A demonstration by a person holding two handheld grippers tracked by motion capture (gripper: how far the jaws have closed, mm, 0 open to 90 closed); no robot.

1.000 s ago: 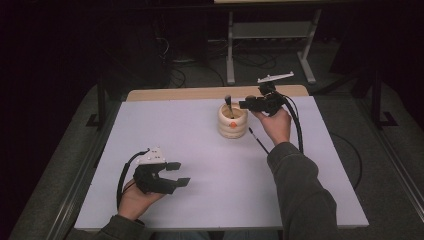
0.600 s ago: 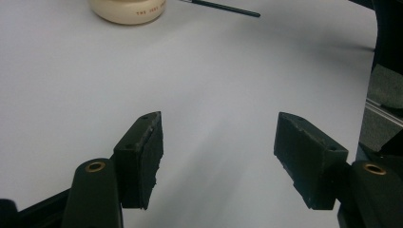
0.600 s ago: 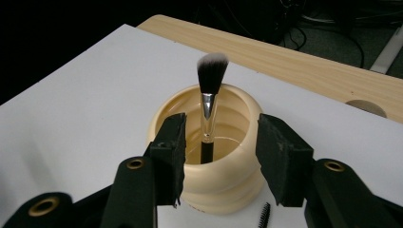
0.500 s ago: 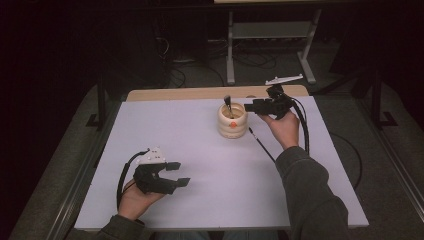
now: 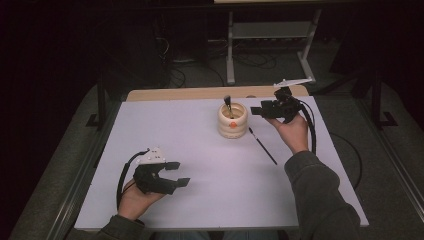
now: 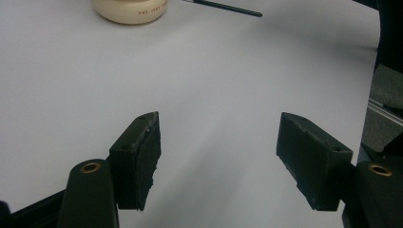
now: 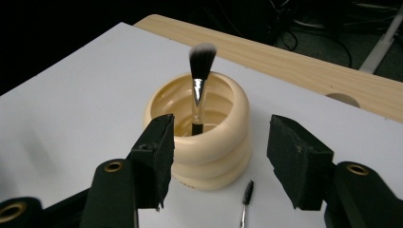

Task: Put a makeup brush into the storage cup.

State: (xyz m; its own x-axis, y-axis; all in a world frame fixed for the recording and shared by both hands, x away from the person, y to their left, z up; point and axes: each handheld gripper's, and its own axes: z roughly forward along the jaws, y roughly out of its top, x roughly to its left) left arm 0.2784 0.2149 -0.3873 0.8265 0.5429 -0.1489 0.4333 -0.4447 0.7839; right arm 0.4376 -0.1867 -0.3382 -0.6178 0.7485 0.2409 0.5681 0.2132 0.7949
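Observation:
A cream ribbed cup (image 5: pixel 232 121) stands at the back middle of the white table. A makeup brush (image 5: pixel 227 104) with a dark, pale-tipped head stands upright in it. A thin black spoolie wand (image 5: pixel 262 146) lies on the table just right of the cup. My right gripper (image 5: pixel 256 111) is held above the table to the right of the cup, open and holding nothing, jaws pointing at it. The right gripper view looks between my open right gripper (image 7: pixel 222 124) at the cup (image 7: pixel 209 156), the brush (image 7: pixel 200 61) and the wand's tip (image 7: pixel 246 192). At the front left, my left gripper (image 5: pixel 179 174) rests open.
The white sheet (image 5: pixel 200 150) covers the table, with a wooden strip (image 5: pixel 200 93) showing along the far edge. A grey metal stand (image 5: pixel 270 45) and cables sit on the dark floor behind. In the left gripper view the cup (image 6: pixel 129 9) and wand (image 6: pixel 223 6) lie far ahead.
My right gripper has drawn back from over the cup to the right and slightly up. The brush stays standing in the cup. The left gripper has not moved.

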